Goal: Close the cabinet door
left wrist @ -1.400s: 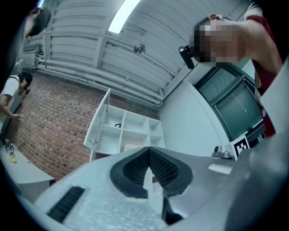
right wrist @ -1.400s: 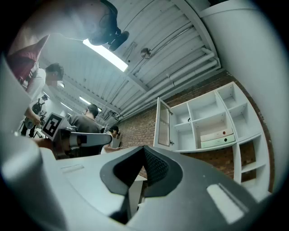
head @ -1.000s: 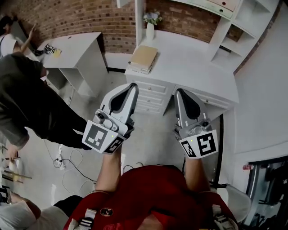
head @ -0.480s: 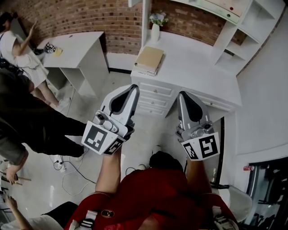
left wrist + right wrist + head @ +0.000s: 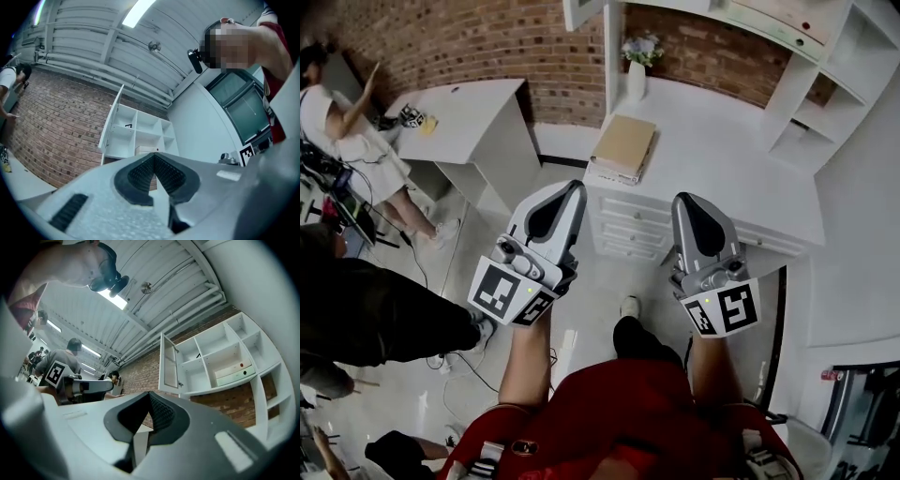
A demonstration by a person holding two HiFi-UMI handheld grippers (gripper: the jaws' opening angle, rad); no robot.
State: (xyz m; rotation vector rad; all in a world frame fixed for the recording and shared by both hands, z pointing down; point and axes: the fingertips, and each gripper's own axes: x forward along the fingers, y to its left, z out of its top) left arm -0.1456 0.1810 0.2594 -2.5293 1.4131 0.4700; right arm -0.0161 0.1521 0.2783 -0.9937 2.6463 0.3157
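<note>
The step in hand reads as the approach. The cabinet door (image 5: 581, 11) stands swung open at the hutch's left end, at 12 o'clock in the head view. It is above the white desk (image 5: 741, 187) and well apart from both grippers.

The left gripper (image 5: 566, 190) has its jaws pressed together on nothing. The right gripper (image 5: 686, 201) looks the same, pads meeting, empty. Both are held side by side before the person, forearms bent, noses tilted a little upward toward the hutch.

In the right gripper view the door sits at 1 o'clock above the jaws. Next, I judge, one gripper must rise to the door's outer face and push it toward 3 o'clock.
</note>
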